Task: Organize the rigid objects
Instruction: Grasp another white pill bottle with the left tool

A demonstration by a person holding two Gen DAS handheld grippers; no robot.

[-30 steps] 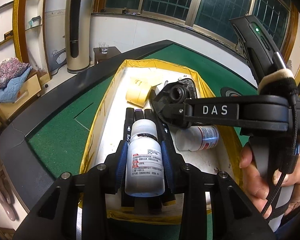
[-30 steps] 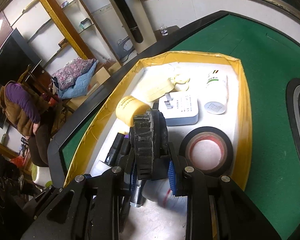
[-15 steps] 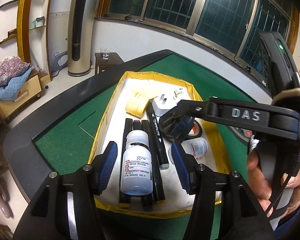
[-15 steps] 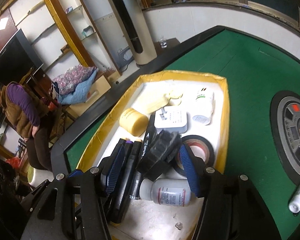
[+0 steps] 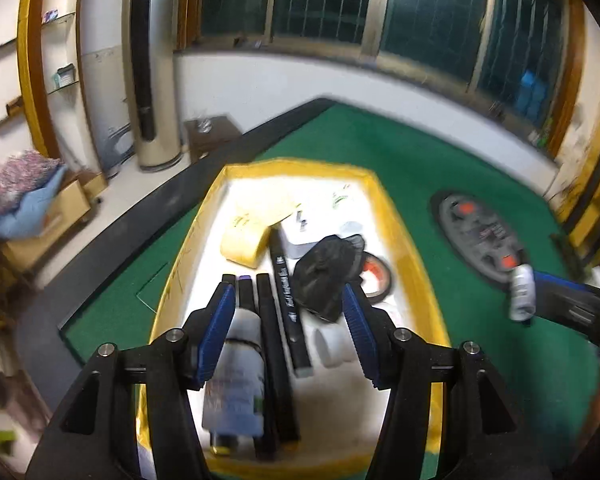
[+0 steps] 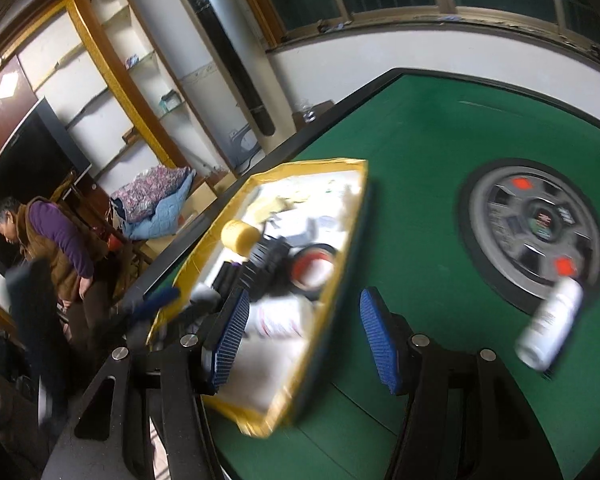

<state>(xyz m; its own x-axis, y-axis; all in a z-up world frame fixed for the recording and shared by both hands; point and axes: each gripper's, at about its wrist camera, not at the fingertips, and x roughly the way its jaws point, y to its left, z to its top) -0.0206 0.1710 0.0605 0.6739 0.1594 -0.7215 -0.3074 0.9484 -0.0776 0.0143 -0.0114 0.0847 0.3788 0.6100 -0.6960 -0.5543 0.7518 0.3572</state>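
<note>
A yellow-rimmed tray (image 5: pixel 404 240) (image 6: pixel 312 165) with a white floor lies on the green felt. A white pill bottle (image 5: pixel 236 388) rests on several black markers (image 5: pixel 272 344) in it. Above them my left gripper (image 5: pixel 288 336) stands open, its blue pads apart from the bottle. A black ribbed round part (image 5: pixel 326 276) (image 6: pixel 268 260) leans on a black tape roll (image 5: pixel 376 276). My right gripper (image 6: pixel 304 340) is open and empty over the tray's right rim and the felt. A white bottle (image 6: pixel 552 328) (image 5: pixel 522 292) lies loose on the felt to its right.
The tray also holds a yellow tape roll (image 5: pixel 246 240), a white plug adapter (image 5: pixel 300 236) and a second white bottle (image 5: pixel 332 344). A grey centre disc (image 6: pixel 536 228) is set into the table. A person (image 6: pixel 48 248) stands beyond the table's left edge.
My left gripper opened and drew back, leaving the white bottle on the markers. My right gripper let go of the black round part in the tray and swung right over the felt.
</note>
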